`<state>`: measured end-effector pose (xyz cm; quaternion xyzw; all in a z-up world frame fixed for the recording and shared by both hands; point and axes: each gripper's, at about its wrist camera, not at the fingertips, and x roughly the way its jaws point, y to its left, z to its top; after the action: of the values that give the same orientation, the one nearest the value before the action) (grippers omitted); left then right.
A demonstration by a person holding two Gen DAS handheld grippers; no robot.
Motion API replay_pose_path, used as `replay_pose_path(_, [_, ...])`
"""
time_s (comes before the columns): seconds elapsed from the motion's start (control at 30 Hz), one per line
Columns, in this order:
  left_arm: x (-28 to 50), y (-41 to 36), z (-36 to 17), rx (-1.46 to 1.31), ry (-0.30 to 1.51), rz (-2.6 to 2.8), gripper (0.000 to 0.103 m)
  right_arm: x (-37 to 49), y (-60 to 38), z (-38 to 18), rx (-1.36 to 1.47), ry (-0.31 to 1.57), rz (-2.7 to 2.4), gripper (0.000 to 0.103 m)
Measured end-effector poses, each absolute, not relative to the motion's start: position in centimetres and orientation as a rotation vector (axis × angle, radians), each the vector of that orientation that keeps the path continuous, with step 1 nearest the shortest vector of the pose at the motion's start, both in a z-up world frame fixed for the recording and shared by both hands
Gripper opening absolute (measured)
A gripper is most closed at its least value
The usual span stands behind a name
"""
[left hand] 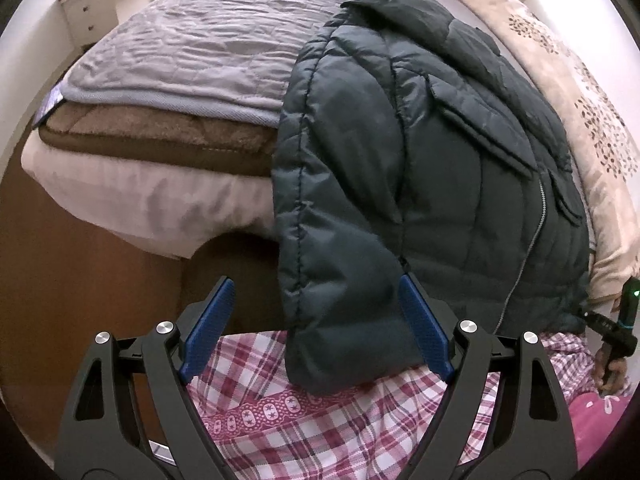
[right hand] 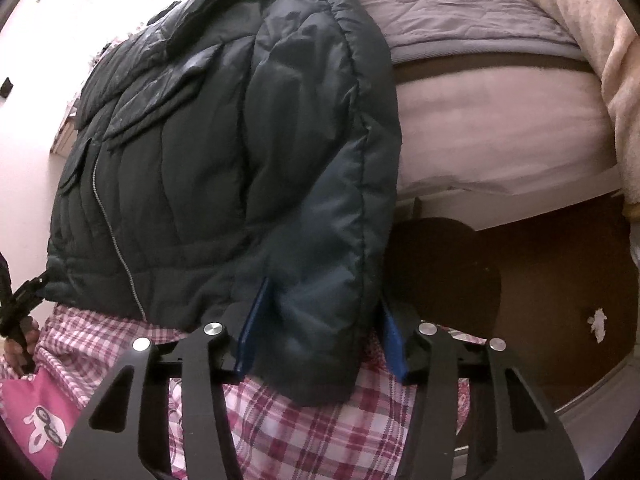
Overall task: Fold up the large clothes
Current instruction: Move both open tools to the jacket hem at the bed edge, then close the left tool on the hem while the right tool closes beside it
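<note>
A dark green quilted jacket [left hand: 432,152] lies front up on the bed, zipped, its lower part hanging over the bed's edge. One sleeve end [left hand: 340,320] hangs down between the jaws of my left gripper [left hand: 316,280], which stand wide open; the left pad [left hand: 208,320] is clear of the cloth and the right pad is at its edge. In the right wrist view the other sleeve [right hand: 320,312] fills the gap of my right gripper [right hand: 324,292], both blue pads against it. The jacket body [right hand: 192,140] spreads up and to the left.
The bed carries a grey quilt [left hand: 208,40], a brown blanket layer [left hand: 160,140] and a pale mattress side [right hand: 500,128]. A beige floral blanket [left hand: 592,120] lies beside the jacket. Pink plaid cloth [left hand: 320,432] is below both grippers. A white drawer unit [left hand: 88,12] stands behind the bed.
</note>
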<state>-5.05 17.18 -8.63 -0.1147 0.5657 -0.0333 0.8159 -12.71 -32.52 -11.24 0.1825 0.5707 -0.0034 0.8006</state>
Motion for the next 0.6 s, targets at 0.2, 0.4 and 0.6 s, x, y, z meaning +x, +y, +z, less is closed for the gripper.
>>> replay_pose_path(0.2, [-5.06, 17.09, -9.05, -0.252, 1.222, -0.080, 0.073, -12.74, -31.65, -11.34, 0.372, 1.230, 0.000, 0.047])
replay_pose_path(0.4, [-5.11, 16.83, -9.17, -0.247, 1.226, -0.090, 0.063, -12.80, -31.47, -11.57, 0.383, 1.227, 0.006, 0.046])
replay_pose_path(0.6, [-5.08, 16.56, -9.03, -0.235, 1.225, -0.090, 0.059, -12.96, -31.73, -11.66, 0.382, 1.223, 0.011, 0.046])
